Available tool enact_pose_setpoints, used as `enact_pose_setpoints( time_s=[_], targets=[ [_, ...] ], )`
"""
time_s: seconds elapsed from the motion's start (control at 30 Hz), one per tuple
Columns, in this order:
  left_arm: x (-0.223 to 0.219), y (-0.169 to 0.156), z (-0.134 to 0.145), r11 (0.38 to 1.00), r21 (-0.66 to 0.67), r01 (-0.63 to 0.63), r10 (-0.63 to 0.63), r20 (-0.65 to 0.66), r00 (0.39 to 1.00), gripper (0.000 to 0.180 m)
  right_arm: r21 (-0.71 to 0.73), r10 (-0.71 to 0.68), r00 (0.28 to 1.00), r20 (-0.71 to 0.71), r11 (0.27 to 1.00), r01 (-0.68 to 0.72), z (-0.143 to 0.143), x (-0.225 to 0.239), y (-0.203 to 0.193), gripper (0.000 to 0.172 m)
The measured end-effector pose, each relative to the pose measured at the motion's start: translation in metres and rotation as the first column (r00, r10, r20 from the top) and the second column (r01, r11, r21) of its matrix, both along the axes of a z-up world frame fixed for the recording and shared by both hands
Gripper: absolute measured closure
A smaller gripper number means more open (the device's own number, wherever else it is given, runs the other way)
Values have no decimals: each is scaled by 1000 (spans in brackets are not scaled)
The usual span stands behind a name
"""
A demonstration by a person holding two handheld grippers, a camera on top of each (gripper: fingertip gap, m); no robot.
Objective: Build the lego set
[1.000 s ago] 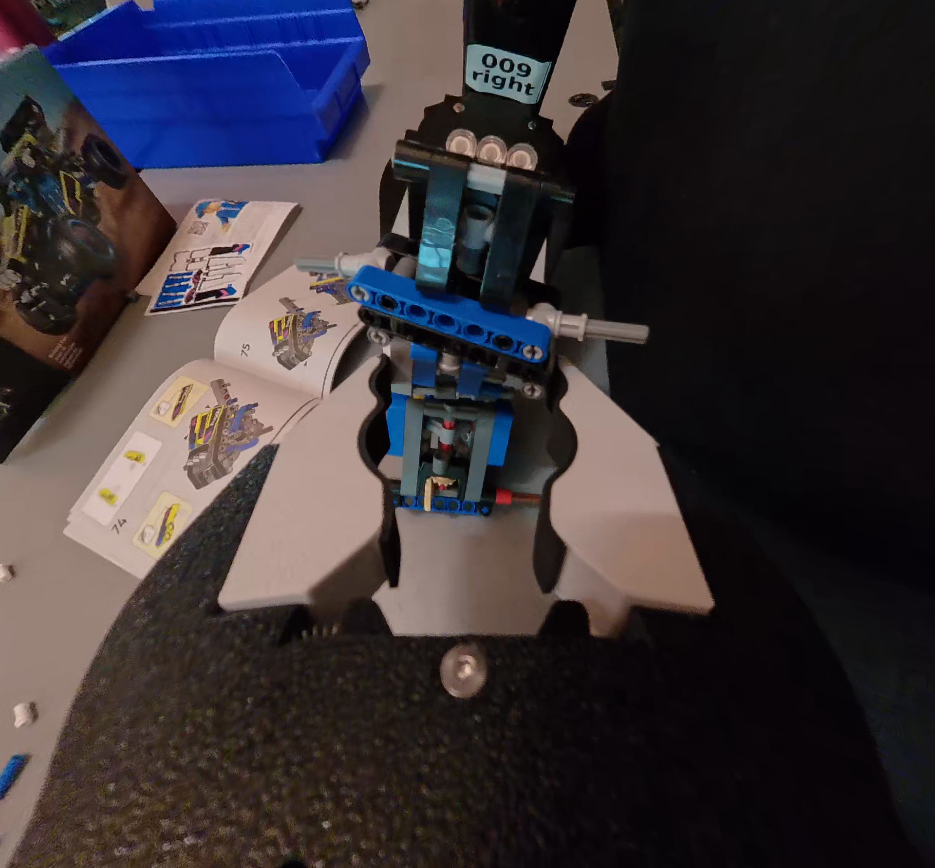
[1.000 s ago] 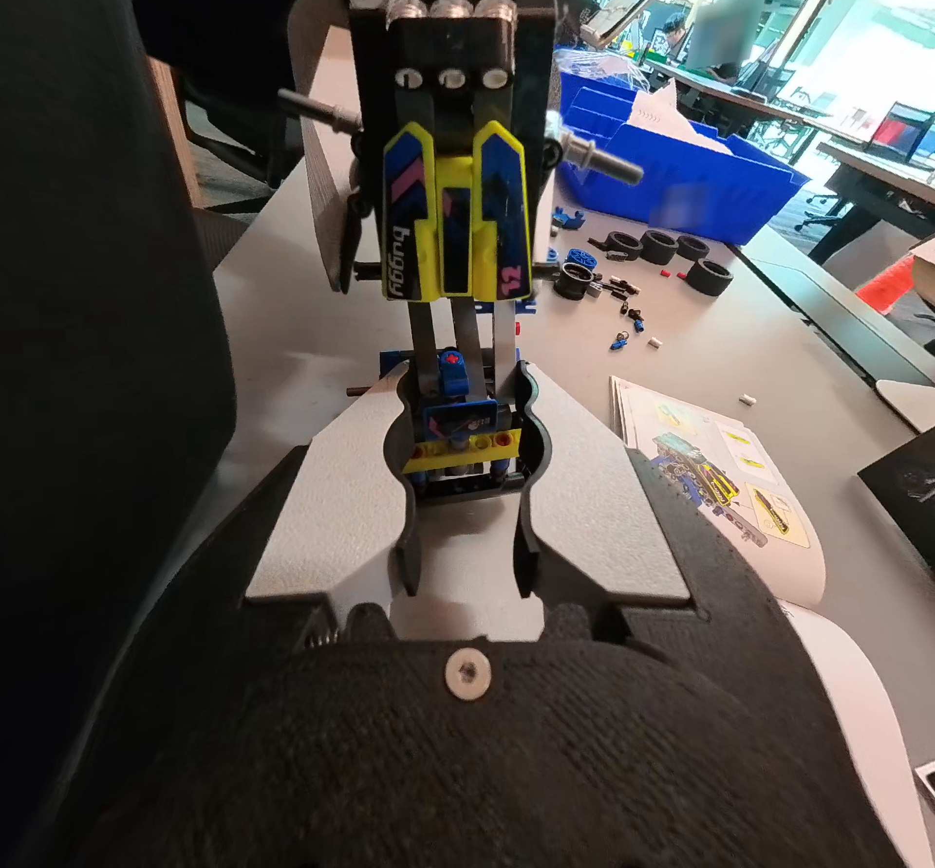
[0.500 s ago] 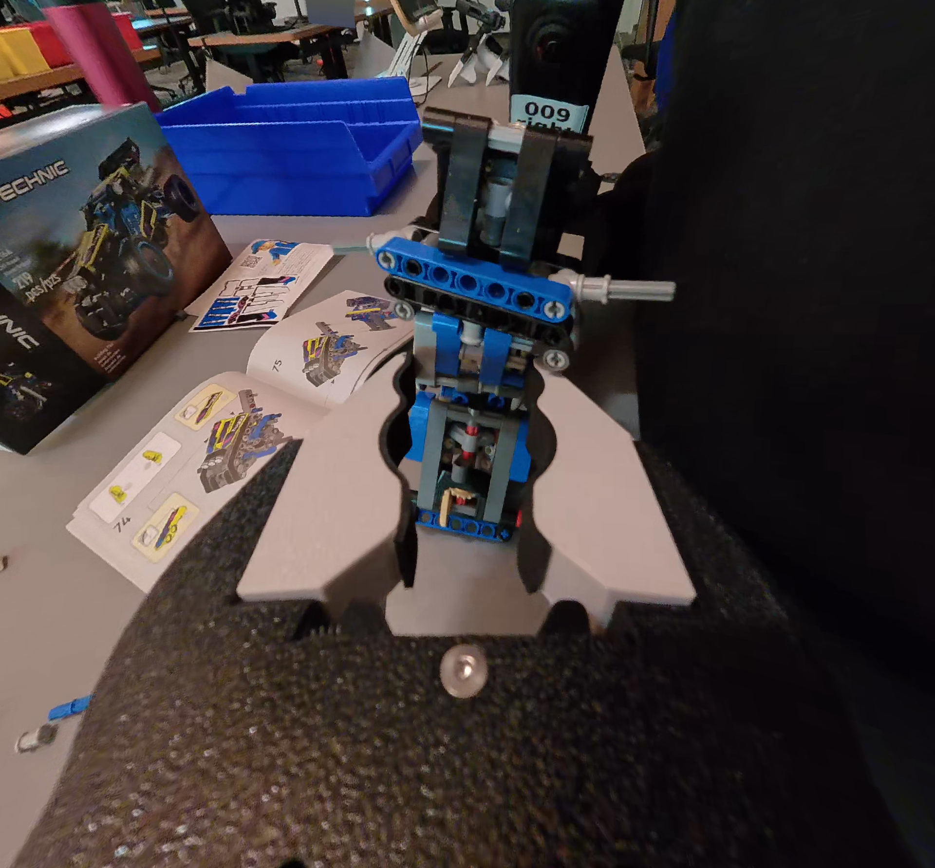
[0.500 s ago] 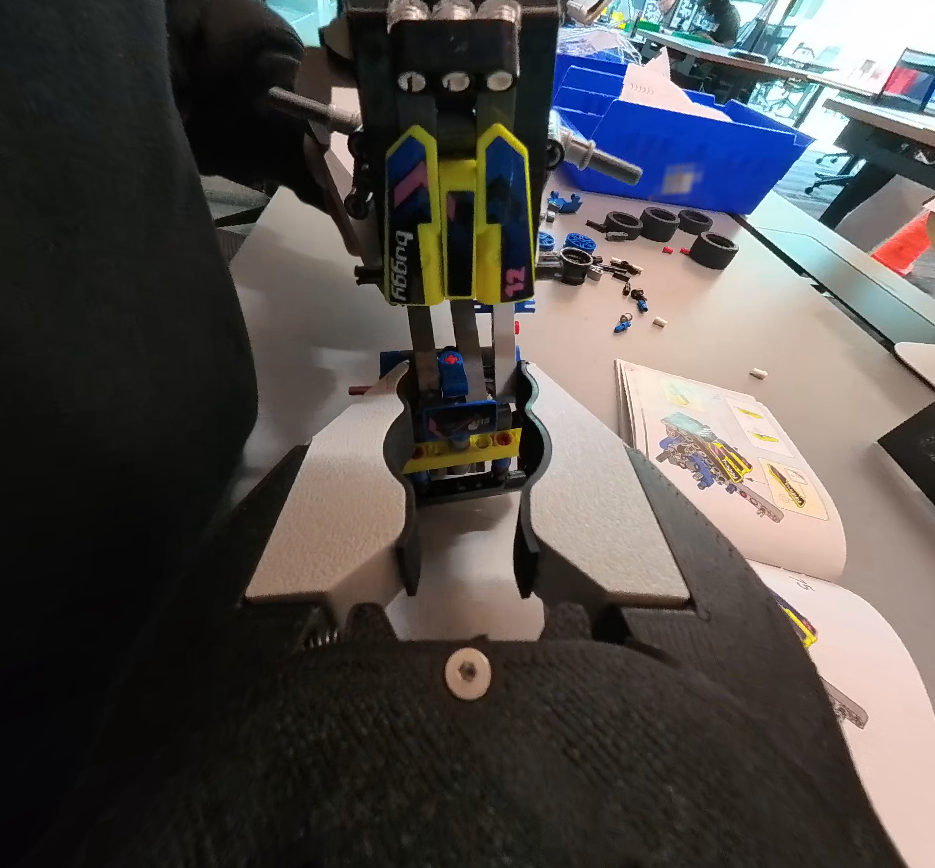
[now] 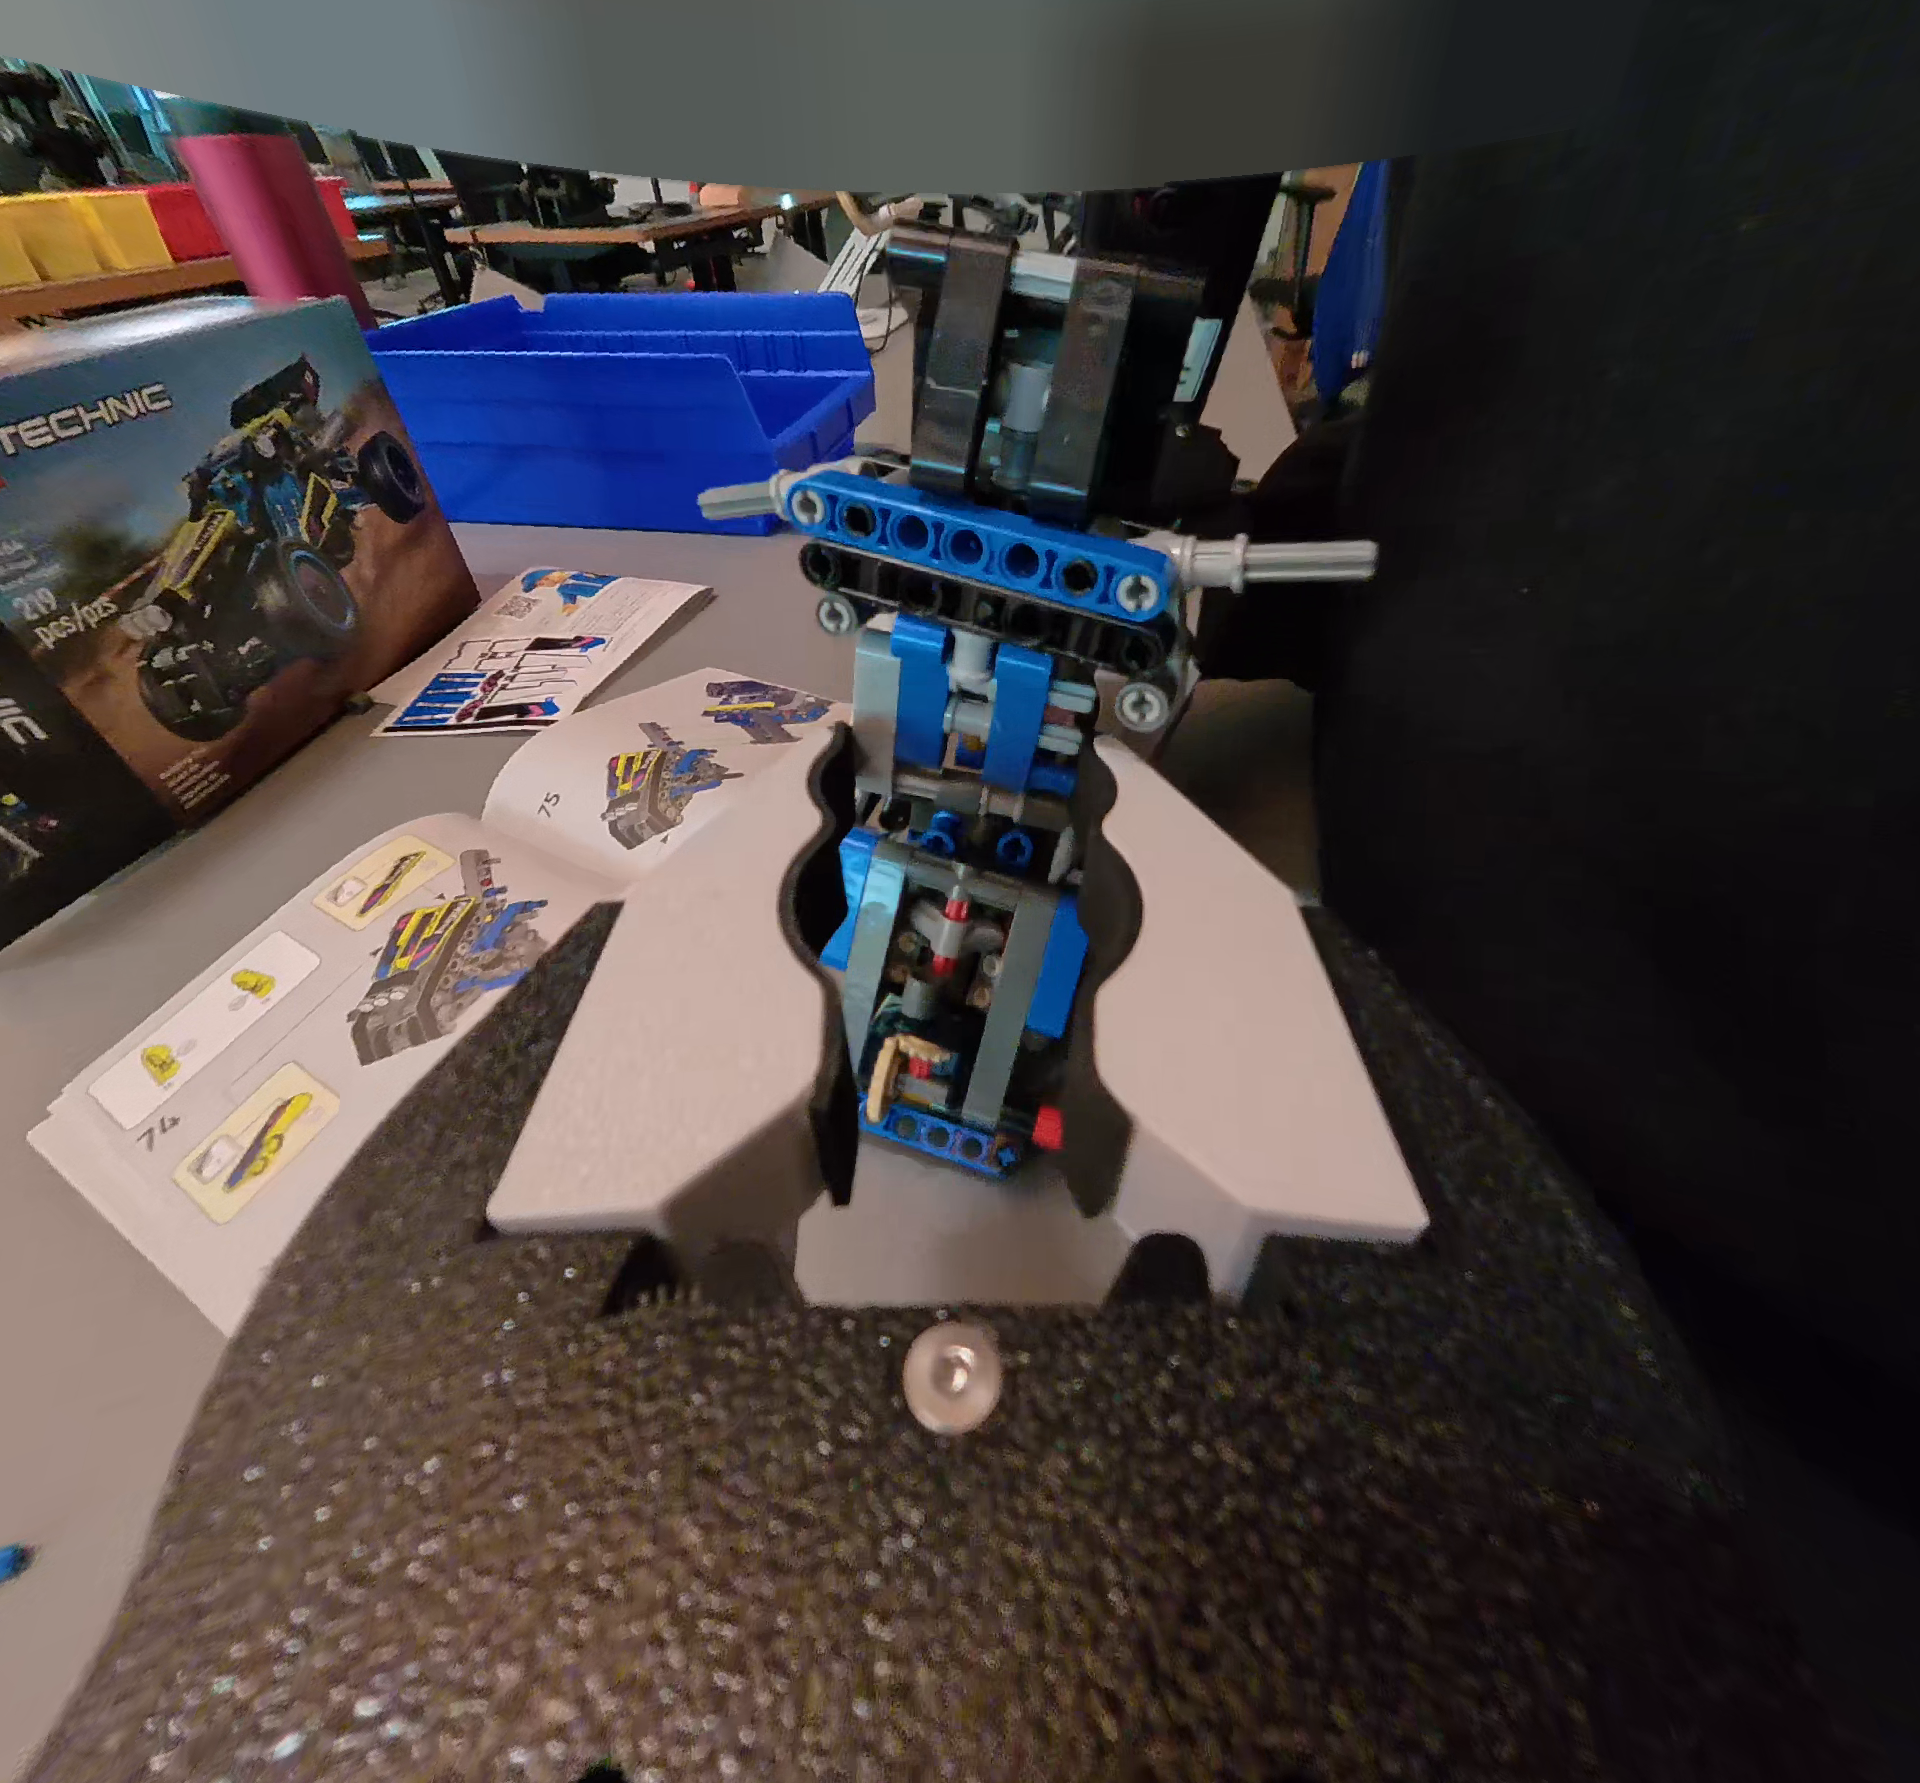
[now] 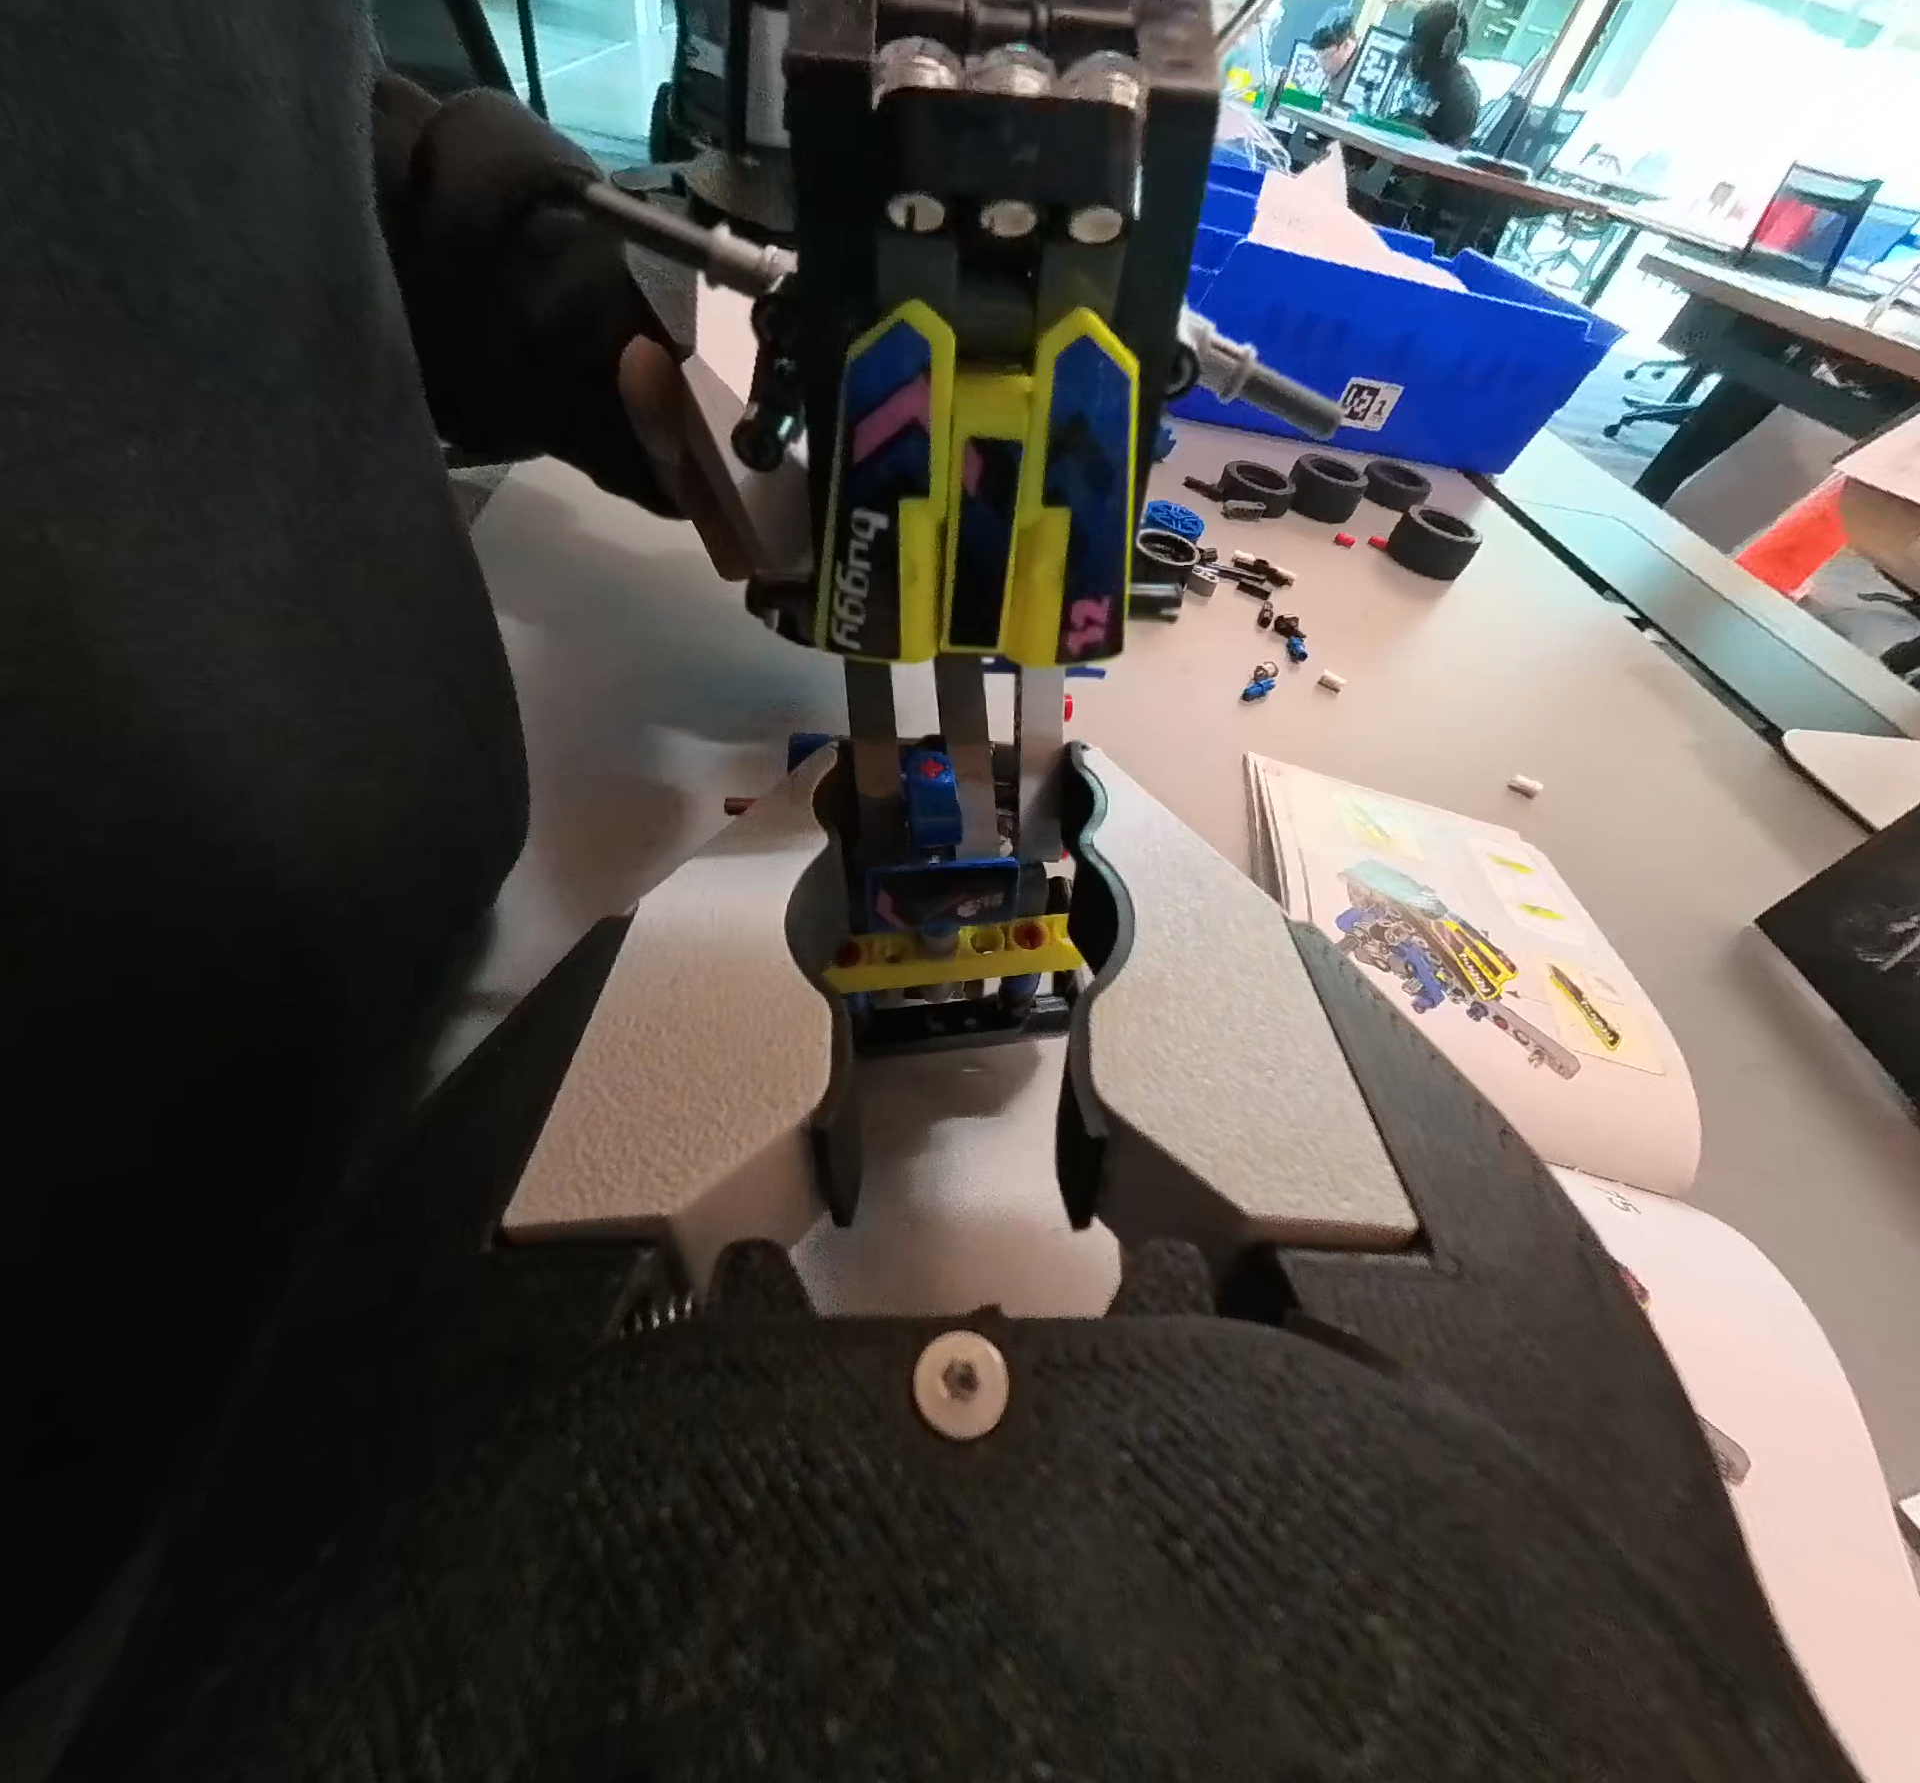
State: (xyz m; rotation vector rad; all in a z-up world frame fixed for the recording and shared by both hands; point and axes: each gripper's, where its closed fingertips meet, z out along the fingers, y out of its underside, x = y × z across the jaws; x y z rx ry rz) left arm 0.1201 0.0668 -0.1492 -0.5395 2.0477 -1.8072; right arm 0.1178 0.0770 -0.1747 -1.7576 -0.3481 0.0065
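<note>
Grey surface [image 6: 1455, 694] in an open workroom, desks and seated people far behind. Both grippers clamped on one toy buggy chassis [image 5: 966, 954], held up off the surface between them

Left gripper [image 5: 961, 777]: fingers [image 5: 686, 1006] narrowed, pads pressed on the flanks of the chassis at its blue-and-grey underside end. Blue beam [image 5: 977, 549] crosses above the fingertips, grey axles [image 5: 1299, 561] stick out at both sides, black block at the far top

Right gripper [image 6: 951, 777]: fingers [image 6: 1226, 1006] narrowed too, pads tight on the other end, at the yellow beam [image 6: 951, 954] and small blue panel. Yellow-and-blue hood panels [image 6: 977, 486] stand above, black block with three clear studs at the top. Left gripper's fingertip seen just beside the chassis on the far left side, with a dark-gloved hand [image 6: 499, 279] behind it

Around, on the surface:
- open booklet [image 5: 416, 923] left of the left gripper, same booklet [image 6: 1455, 954] right of the right one
- sticker sheet [image 5: 540, 653] beyond the booklet
- toy box [image 5: 208, 549] upright, far left
- blue bin [image 5: 613, 414] behind
- second blue bin [image 6: 1403, 341], with black tyres [image 6: 1340, 497] and loose small parts [image 6: 1278, 632] in front of it
</note>
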Motion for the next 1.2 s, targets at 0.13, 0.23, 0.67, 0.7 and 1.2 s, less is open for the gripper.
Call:
enact_pose_setpoints(
  time_s=[0.13, 0.23, 0.67, 0.7, 1.2],
  targets=[
    [-1, 3, 0, 1000, 28, 3, -3, -12, 1000, 141, 4, 0, 1000, 12, 1000, 0, 0, 0, 1, 136],
    [-2, 3, -1, 1000, 29, 1, 0, -21, 1000, 141, 9, -2, 1000, 21, 1000, 2, 0, -1, 0, 136],
    [12, -8, 0, 999, -40, -26, 27, 4, 1000, 142, 9, -33, 999, 7, 999, 33, 1, 10, -5, 135],
    [14, -10, 0, 998, -62, -26, 25, -8, 1000, 142, 1, -26, 1000, -5, 1000, 26, 0, 11, -7, 136],
    [35, -46, 0, 988, -129, 90, -99, -69, 993, 142, -58, 119, 984, -134, 990, -128, -3, 32, -45, 135]
  ],
)
